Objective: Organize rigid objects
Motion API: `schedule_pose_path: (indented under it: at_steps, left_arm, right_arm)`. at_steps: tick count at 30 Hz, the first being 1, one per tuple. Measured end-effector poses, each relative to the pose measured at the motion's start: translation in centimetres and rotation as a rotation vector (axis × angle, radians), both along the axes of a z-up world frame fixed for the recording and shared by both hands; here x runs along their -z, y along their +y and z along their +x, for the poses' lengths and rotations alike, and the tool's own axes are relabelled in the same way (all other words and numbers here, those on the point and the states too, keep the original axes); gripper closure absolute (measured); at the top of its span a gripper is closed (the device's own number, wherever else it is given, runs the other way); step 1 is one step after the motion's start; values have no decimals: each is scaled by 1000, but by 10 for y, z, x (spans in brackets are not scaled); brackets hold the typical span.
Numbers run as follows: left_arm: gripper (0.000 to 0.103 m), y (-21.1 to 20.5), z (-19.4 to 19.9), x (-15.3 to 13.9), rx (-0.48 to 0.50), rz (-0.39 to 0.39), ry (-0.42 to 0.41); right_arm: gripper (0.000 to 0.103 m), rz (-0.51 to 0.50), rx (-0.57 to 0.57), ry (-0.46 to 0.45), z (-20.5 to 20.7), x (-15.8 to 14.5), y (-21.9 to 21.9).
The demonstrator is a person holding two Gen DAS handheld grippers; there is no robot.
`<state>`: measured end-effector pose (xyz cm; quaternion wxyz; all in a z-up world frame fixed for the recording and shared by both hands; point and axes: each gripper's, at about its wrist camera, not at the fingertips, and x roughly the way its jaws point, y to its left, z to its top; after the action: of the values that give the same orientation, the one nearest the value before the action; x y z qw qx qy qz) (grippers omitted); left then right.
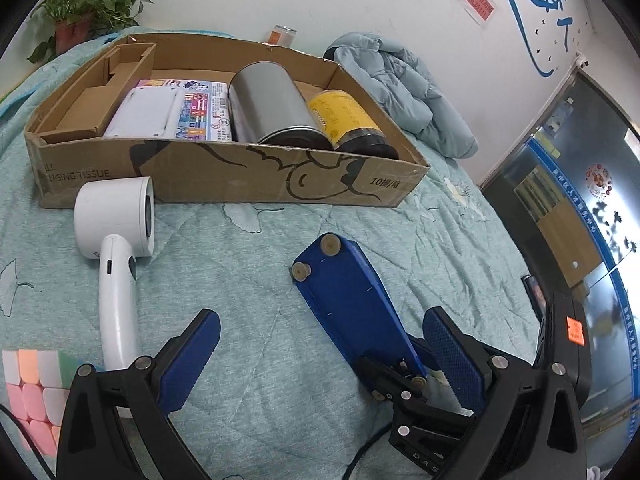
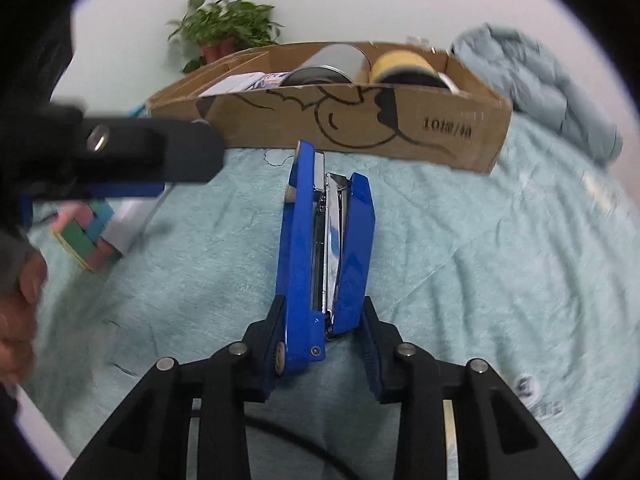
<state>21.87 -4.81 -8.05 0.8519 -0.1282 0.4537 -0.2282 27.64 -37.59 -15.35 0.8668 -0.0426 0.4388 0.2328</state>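
the right gripper (image 2: 323,354) has its two black fingers closed around the hinge end of the blue stapler (image 2: 326,248), the pads pressing its sides; the stapler lies on its edge and points away toward the cardboard box (image 2: 452,136). in the left wrist view the same stapler (image 1: 356,300) shows its underside with round rubber feet, the far end resting on or just above the quilt, which i cannot tell apart. the left gripper (image 1: 328,364) stands wide open with nothing between its blue pads and hangs over the quilt just beside the stapler.

the step in hand looks like the pick-up of the stapler, with the grasp made and the carry to the box not yet done. the next move probably calls for a lift clear of the near wall of the box and a set-down in the free floor inside, perhaps by the cardboard insert (image 1: 100,92) at the left, since a grey tin (image 1: 272,108), a yellow canister (image 1: 348,120) and a flat printed package (image 1: 180,112) already fill the rest. a grip so near one end may let the long body swing.

still outside the box are a white handheld device (image 1: 120,240) and a pastel cube puzzle (image 1: 32,396), both near the left gripper.

everything sits on a pale green quilt (image 1: 260,420), soft and creased. a light blue jacket (image 1: 404,88) lies bunched behind the box, a potted plant (image 1: 84,4) stands by the white wall, and a person's hand (image 2: 20,312) shows at the left edge of the right wrist view.
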Motion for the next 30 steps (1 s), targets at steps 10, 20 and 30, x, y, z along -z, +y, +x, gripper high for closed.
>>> schedule_pose_path:
  at_steps: [10,20,30]
  left_arm:
    - [1,23,2,-10,-50,-61,-9]
    - [1,18,6,2,-27,-72,70]
    - [2,-20,20,40,36,-66,215]
  right_arm:
    - [72,-429,-64,-283,-17,2,17]
    - [42,-120,-218,-332,-50,-28,24]
    - [48,2,-103,2,-2,3,16]
